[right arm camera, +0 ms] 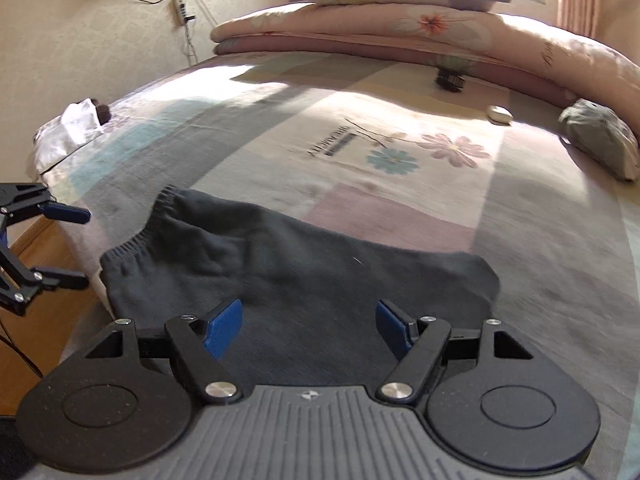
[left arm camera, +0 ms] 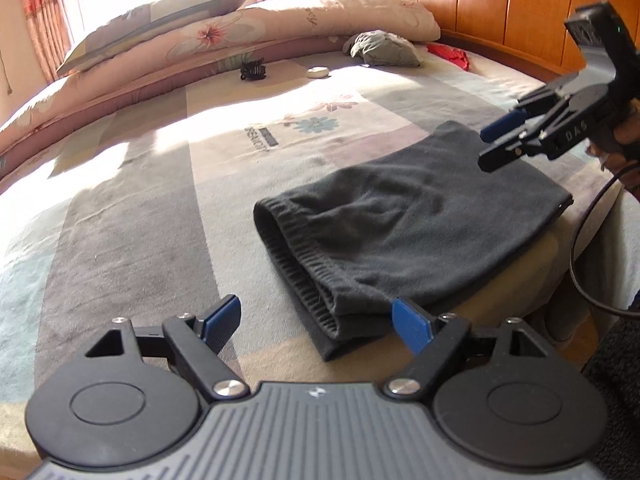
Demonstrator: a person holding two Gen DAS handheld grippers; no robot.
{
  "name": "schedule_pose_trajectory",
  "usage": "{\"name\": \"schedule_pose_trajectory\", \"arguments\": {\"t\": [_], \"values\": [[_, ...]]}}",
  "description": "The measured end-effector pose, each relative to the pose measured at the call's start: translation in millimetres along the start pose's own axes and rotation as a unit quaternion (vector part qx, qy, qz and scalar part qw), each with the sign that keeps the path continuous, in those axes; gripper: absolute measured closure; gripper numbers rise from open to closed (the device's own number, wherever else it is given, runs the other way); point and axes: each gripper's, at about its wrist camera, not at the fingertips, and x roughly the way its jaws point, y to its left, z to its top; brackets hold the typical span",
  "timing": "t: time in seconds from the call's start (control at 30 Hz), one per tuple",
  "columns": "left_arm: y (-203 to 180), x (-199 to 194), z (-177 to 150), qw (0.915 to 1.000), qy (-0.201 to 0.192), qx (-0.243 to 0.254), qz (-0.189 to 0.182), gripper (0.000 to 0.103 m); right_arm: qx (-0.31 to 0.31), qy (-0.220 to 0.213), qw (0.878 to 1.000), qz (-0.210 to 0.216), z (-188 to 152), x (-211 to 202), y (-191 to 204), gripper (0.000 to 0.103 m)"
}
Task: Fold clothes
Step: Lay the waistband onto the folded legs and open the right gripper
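A black hair claw [left arm camera: 253, 69] and a small white oval object [left arm camera: 318, 73] lie near the folded floral quilt [left arm camera: 280, 28] (a pillow [left arm camera: 160, 12] rests on top), on the patterned bedspread [left arm camera: 132, 200].

"das" in white letters on the right claw [left arm camera: 502, 142]

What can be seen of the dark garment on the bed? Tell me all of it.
The dark garment is charcoal, soft and fleecy-looking, folded into a rough rectangle. A ribbed elastic waistband runs along one end, gaping slightly open. It lies flat, a little rumpled, near the bed edge on the patterned bedspread, which alone touches it. Neither the left gripper nor the right gripper holds it; both are open.
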Motion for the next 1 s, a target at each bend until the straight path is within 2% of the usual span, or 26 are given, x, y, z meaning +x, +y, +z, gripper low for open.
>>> {"name": "schedule_pose_trajectory", "arguments": {"t": [0.03,0.13,0.3,0.4,0.47,0.53,0.57,0.63,0.7,0.83,1.0], "values": [[-2.9,1.9,6.3,0.9999,-0.008,0.006,-0.003,0.015,0.012,0.002,1.0,-0.005,-7.8,-2.9,-7.8,0.025],[-16.1,18.0,28.6,0.999,-0.023,0.034,-0.015,0.014,0.032,0.002,0.999,-0.006,-26.6,-8.9,-19.7,0.025],[-32.2,63.2,61.3,0.9963,-0.025,0.045,-0.069,0.014,0.031,-0.012,0.999,0.008,-39.7,-9.6,-19.0,0.025],[-23.7,97.5,65.2,0.9975,0.01,0.012,-0.069,0.014,0.028,-0.005,1.0,0.006,-47.1,-6.6,-20.7,0.025],[-10.2,115.3,58.8,0.998,0.044,-0.021,-0.04,0.015,0.02,-0.004,1.0,-0.014,-54.6,-11.4,-25.9,0.025],[-1.2,114.3,51.7,0.9969,0.042,-0.044,-0.049,0.015,0.017,-0.007,0.999,-0.035,-61.0,-21.4,-33.9,0.025],[-3.9,109.3,52.4,0.9973,0.042,-0.041,-0.044,0.015,0.02,-0.009,0.999,-0.046,-63.1,-26.7,-38.7,0.025],[-17.6,100.1,56.2,0.9991,0.042,-0.005,-0.008,0.015,0.029,-0.016,0.997,-0.063,-67.4,-36.2,-48.3,0.025],[-34.8,92.1,60.1,0.9987,0.037,0.035,0.011,0.015,0.04,-0.023,0.996,-0.077,-71.6,-44.8,-57.8,0.025],[-72.2,76.1,69.6,0.9949,0.018,0.089,-0.044,0.014,0.048,-0.029,0.994,-0.098,-82.0,-54.7,-65.8,0.022],[-125.9,72.8,72.0,0.9817,0.008,0.154,-0.112,0.014,0.049,-0.034,0.993,-0.102,-93.6,-64.0,-65.1,0.018]]}}
